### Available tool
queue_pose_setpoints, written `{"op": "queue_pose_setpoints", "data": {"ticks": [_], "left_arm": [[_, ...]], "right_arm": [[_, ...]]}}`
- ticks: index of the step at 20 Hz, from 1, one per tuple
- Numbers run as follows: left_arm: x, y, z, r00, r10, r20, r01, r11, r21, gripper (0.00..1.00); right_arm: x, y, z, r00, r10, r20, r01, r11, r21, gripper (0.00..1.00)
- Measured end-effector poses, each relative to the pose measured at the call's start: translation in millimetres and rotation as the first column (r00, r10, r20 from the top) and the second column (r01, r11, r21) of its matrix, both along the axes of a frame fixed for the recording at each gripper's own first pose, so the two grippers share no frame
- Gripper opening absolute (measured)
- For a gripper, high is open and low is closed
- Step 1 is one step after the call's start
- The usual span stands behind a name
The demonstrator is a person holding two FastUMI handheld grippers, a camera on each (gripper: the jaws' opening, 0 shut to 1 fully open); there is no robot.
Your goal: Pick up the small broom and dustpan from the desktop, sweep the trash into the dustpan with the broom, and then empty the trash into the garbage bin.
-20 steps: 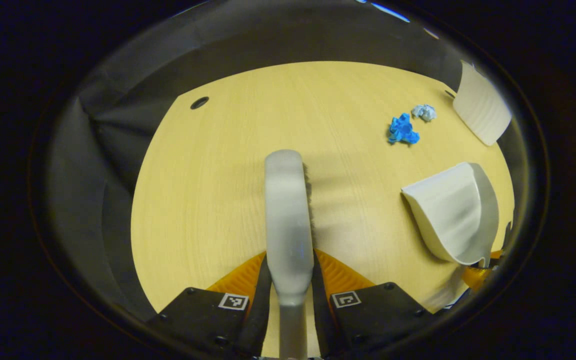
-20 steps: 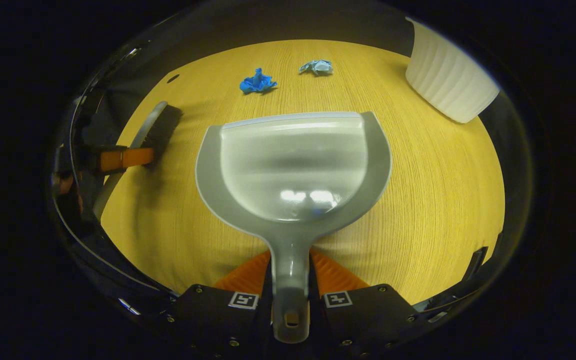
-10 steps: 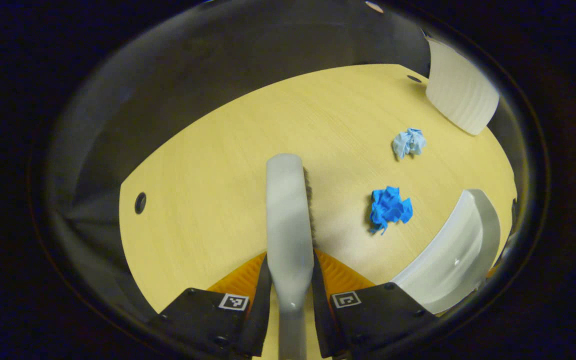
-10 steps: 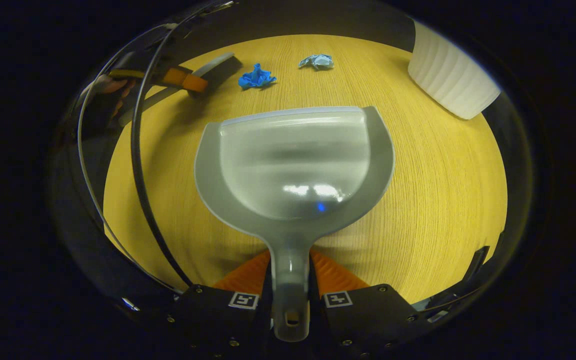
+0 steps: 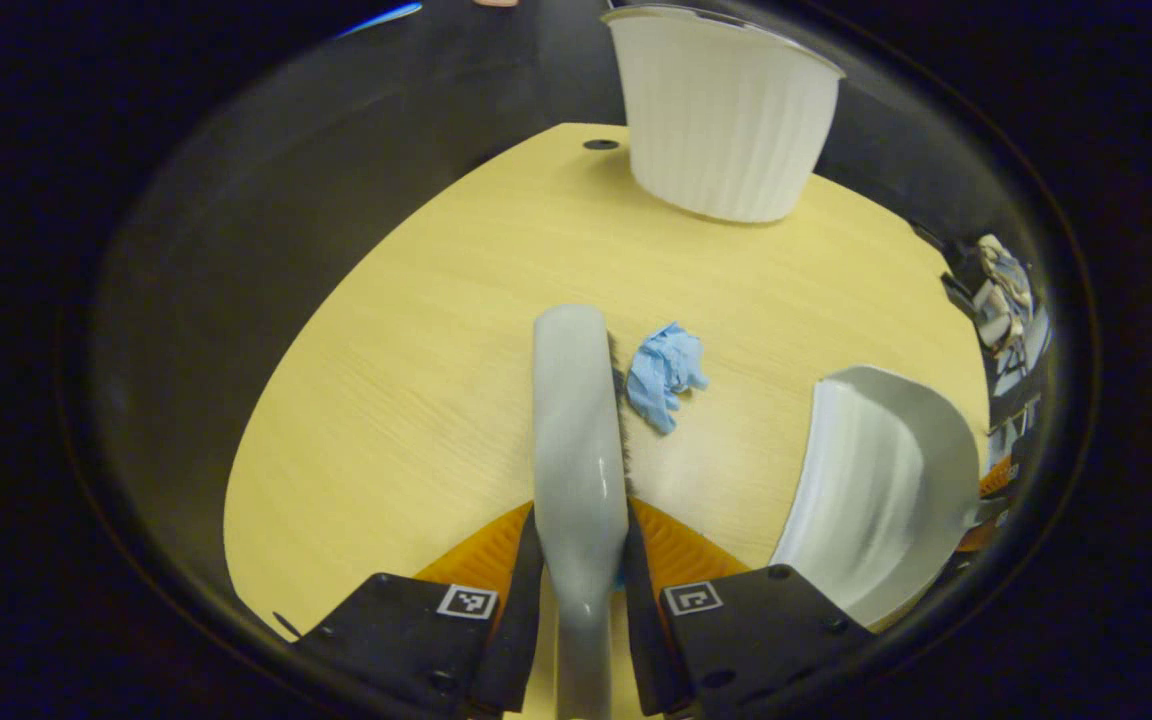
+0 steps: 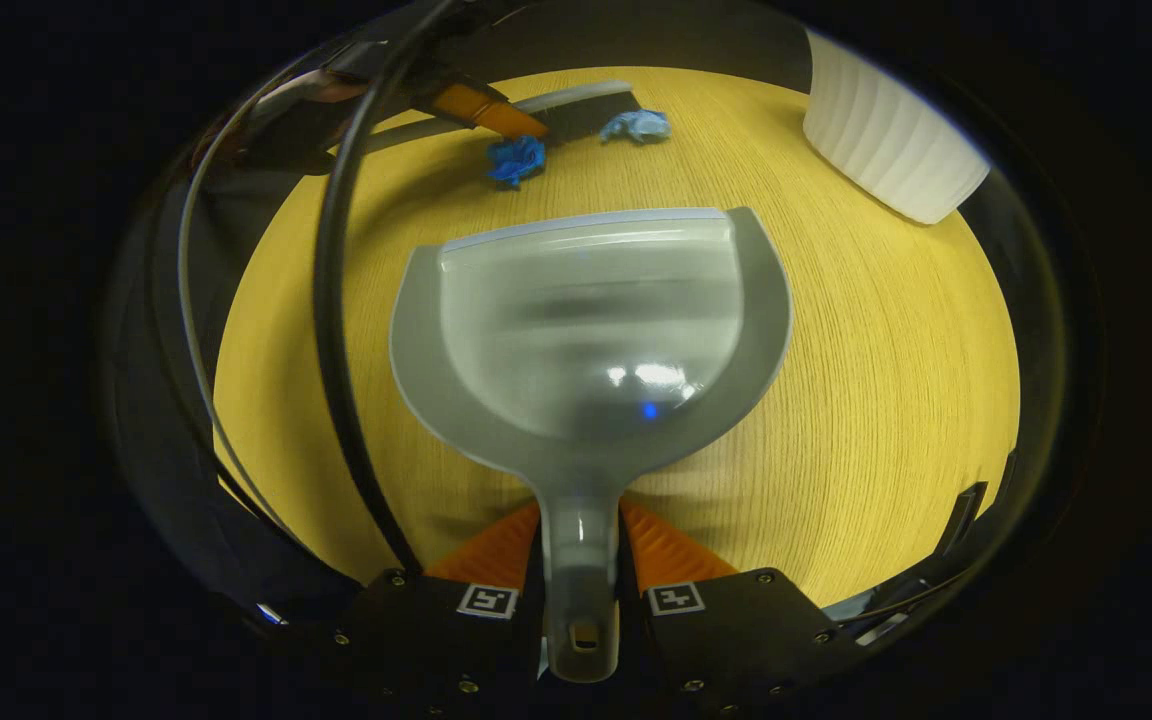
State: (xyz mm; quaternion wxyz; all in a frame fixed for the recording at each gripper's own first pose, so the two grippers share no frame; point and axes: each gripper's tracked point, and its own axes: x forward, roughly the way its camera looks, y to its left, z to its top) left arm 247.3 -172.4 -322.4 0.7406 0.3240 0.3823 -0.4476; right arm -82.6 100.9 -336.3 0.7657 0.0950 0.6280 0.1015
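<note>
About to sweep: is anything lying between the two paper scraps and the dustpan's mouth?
Nothing visible. Bare desktop separates the dark blue scrap and light blue scrap from the dustpan lip; the broom sits behind them.

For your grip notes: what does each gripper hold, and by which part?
The left gripper holds the broom by its handle. The right gripper holds the dustpan by its handle.

The left tongs (image 5: 581, 560) have swung the broom (image 5: 576, 420) from the worktop's side across behind the scraps; its bristles now touch the pale-blue wad (image 5: 666, 372), with the dark-blue wad (image 6: 517, 160) just before them. The bin (image 5: 721, 110) now stands ahead.
</note>
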Motion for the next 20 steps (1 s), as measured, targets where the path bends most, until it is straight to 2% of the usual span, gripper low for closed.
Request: {"op": "queue_pose_setpoints", "data": {"ticks": [3, 4, 5, 7, 9, 10, 11, 12, 14, 16, 18, 19, 20], "left_arm": [[-43.8, 3.0, 7.5, 0.986, -0.143, -0.083, 0.141, 0.989, -0.034, 0.46], [-54.5, 6.0, 11.4, 0.979, -0.174, -0.108, 0.17, 0.984, -0.049, 0.43], [-58.1, 12.1, 19.1, 0.975, -0.194, -0.105, 0.189, 0.98, -0.055, 0.49], [-42.1, 10.1, 19.2, 0.987, -0.155, -0.043, 0.152, 0.987, -0.049, 0.44], [-12.3, 18.4, 26.3, 0.993, -0.117, 0.016, 0.117, 0.993, -0.018, 0.47], [-7.2, 17.7, 24.9, 0.993, -0.116, 0.023, 0.117, 0.993, -0.011, 0.48], [-7.0, 14.7, 22.6, 0.992, -0.123, 0.016, 0.123, 0.992, -0.006, 0.48], [-10.1, 10.5, 20.6, 0.991, -0.133, 0.002, 0.133, 0.991, -0.009, 0.46], [-23.7, -13.9, 17.5, 0.986, -0.167, -0.02, 0.166, 0.985, -0.042, 0.43], [-44.0, -32.8, 19.4, 0.971, -0.23, -0.059, 0.225, 0.972, -0.073, 0.46], [-60.0, -35.0, 19.3, 0.957, -0.274, -0.098, 0.267, 0.96, -0.079, 0.46], [-68.2, -38.2, 18.3, 0.951, -0.285, -0.119, 0.277, 0.957, -0.08, 0.46], [-78.6, -37.5, 16.3, 0.944, -0.285, -0.163, 0.273, 0.957, -0.092, 0.43]], "right_arm": [[-0.8, 0.0, -0.2, 1.0, -0.011, -0.002, 0.011, 1.0, 0.015, 0.33], [-1.6, -0.7, 0.1, 1.0, -0.01, -0.001, 0.01, 1.0, 0.017, 0.36], [-1.5, -1.1, 0.4, 1.0, -0.007, 0.001, 0.007, 1.0, 0.018, 0.36], [-3.8, -2.1, -2.3, 1.0, -0.003, 0.004, 0.003, 1.0, 0.019, 0.33], [-2.9, -2.3, -1.5, 1.0, -0.004, 0.005, 0.004, 1.0, 0.021, 0.36], [-3.4, -1.8, -2.6, 1.0, -0.006, 0.004, 0.006, 1.0, 0.022, 0.33], [-3.7, -1.2, -2.9, 1.0, -0.011, 0.003, 0.011, 1.0, 0.024, 0.36], [-4.1, -0.6, -2.7, 1.0, -0.015, 0.001, 0.015, 1.0, 0.026, 0.33], [-5.3, 0.7, -3.0, 1.0, -0.02, -0.002, 0.02, 0.999, 0.03, 0.36], [-5.2, 1.0, -3.1, 1.0, -0.013, -0.001, 0.013, 0.999, 0.03, 0.33], [-5.2, 0.2, -2.5, 1.0, -0.015, 0.001, 0.015, 0.999, 0.031, 0.36], [-3.7, 1.0, -1.7, 1.0, -0.017, 0.001, 0.017, 0.999, 0.033, 0.33], [-2.7, 0.6, -1.0, 1.0, -0.021, 0.0, 0.021, 0.999, 0.035, 0.36]]}}
